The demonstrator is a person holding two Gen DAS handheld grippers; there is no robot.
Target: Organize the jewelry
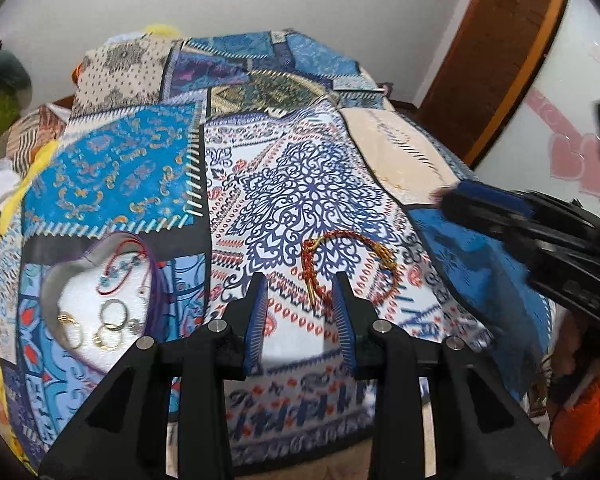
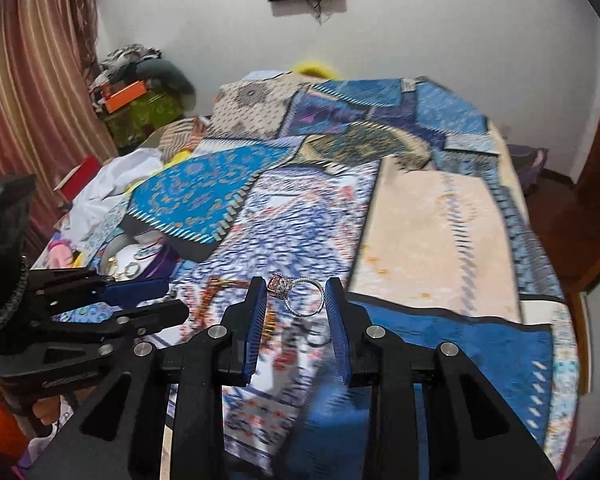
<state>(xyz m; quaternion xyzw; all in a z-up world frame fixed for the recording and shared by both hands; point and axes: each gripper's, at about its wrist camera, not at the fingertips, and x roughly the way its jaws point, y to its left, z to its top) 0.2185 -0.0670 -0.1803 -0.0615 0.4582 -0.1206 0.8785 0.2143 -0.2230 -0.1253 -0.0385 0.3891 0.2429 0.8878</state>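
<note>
The patchwork bedspread point(image 1: 300, 184) runs wide and flat toward the far wall, dropping off at the right edge near the wooden door point(image 1: 496, 52). The left gripper point(image 1: 300, 284) hangs with jaws apart above a red-and-gold beaded necklace point(image 1: 340, 264). The right gripper point(image 2: 294, 288) pinches a silver ring point(image 2: 306, 296), pink stone against its left finger. A heart-shaped tray point(image 1: 64, 276) of hoops lies left.

Your left wrist camera is looking down along its fingers at the patchwork bedspread point(image 1: 300, 184), close above it, facing the far wall, your right wrist camera is hovering slightly higher, facing likewise, both views are sharing the bedspread's middle, each catching the other gripper at its edge.
</note>
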